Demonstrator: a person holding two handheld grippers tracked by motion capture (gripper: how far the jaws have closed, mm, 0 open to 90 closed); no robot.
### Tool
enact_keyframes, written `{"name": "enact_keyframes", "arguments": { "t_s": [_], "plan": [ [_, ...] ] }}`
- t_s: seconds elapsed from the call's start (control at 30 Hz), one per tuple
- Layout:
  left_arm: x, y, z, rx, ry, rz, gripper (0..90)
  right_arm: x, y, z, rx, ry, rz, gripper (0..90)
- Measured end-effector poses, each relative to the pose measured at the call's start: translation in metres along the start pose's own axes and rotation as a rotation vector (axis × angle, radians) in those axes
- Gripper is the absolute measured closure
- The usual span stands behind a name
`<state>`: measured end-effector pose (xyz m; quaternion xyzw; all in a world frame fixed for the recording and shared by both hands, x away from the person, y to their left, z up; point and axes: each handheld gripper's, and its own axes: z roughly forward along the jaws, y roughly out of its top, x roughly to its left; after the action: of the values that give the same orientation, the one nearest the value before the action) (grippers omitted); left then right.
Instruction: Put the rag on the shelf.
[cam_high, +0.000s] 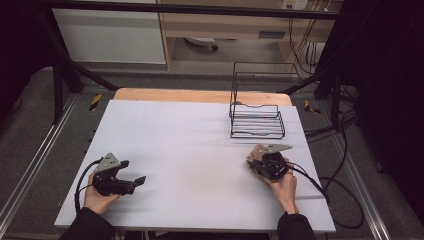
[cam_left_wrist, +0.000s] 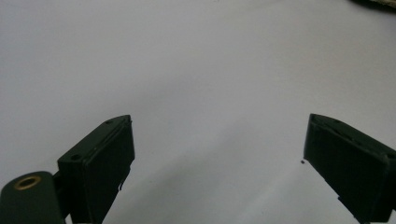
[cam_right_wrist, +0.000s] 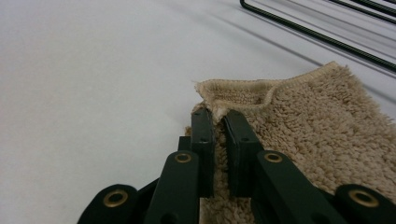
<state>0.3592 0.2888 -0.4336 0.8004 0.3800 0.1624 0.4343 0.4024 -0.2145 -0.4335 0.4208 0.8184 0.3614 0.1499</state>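
The right gripper (cam_right_wrist: 218, 122) has pinched a fold of the tan towel (cam_right_wrist: 322, 121) at its hemmed edge, with the cloth squeezed between the two black jaws, which stand nearly together. That looks like the opening step of the work: the grasp is made, but the towel lies on the white desk (cam_high: 190, 145) at its right side, under and around the right gripper (cam_high: 257, 159), not yet lifted, spread or carried anywhere. The black wire rack (cam_high: 256, 120) stands just beyond it toward the far edge of the desk, and nothing hangs on it or lies in it; if the towel is meant for the rack, the whole move is left to do. The left gripper (cam_high: 141, 179) rests at the near left of the desk, well apart from the towel, held in the person's hand. Its jaws are spread wide in the left gripper view, with bare desk between them, so it grasps nothing and touches nothing of the work so far.
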Motion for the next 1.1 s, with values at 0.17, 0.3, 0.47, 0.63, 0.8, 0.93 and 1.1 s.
{"name": "enact_keyframes", "arguments": {
  "t_s": [0.17,0.3,0.47,0.63,0.8,0.93,1.1],
  "plan": [
    [0.0,0.0,0.0,0.001,0.002,0.0,8.6,0.007,0.003,-0.004,-0.022,0.043,-0.001,83.6],
    [0.0,0.0,-0.001,-0.001,0.003,-0.003,8.6,0.017,0.006,-0.005,-0.026,0.073,-0.007,83.5],
    [0.001,0.0,0.0,0.0,0.003,-0.002,8.6,0.034,0.01,-0.003,-0.042,0.119,-0.025,83.5],
    [0.0,0.0,0.0,0.002,0.005,-0.002,8.6,0.052,0.014,0.006,-0.043,0.161,-0.052,83.5],
    [0.001,0.0,0.0,0.005,0.005,0.0,8.6,0.073,0.021,0.016,-0.044,0.198,-0.089,83.5],
    [0.0,0.0,0.0,0.004,0.006,0.0,8.6,0.086,0.024,0.025,-0.036,0.216,-0.111,83.4],
    [0.001,0.0,0.0,0.005,0.007,-0.002,8.6,0.097,0.025,0.03,-0.034,0.237,-0.141,83.4]
  ]
}}
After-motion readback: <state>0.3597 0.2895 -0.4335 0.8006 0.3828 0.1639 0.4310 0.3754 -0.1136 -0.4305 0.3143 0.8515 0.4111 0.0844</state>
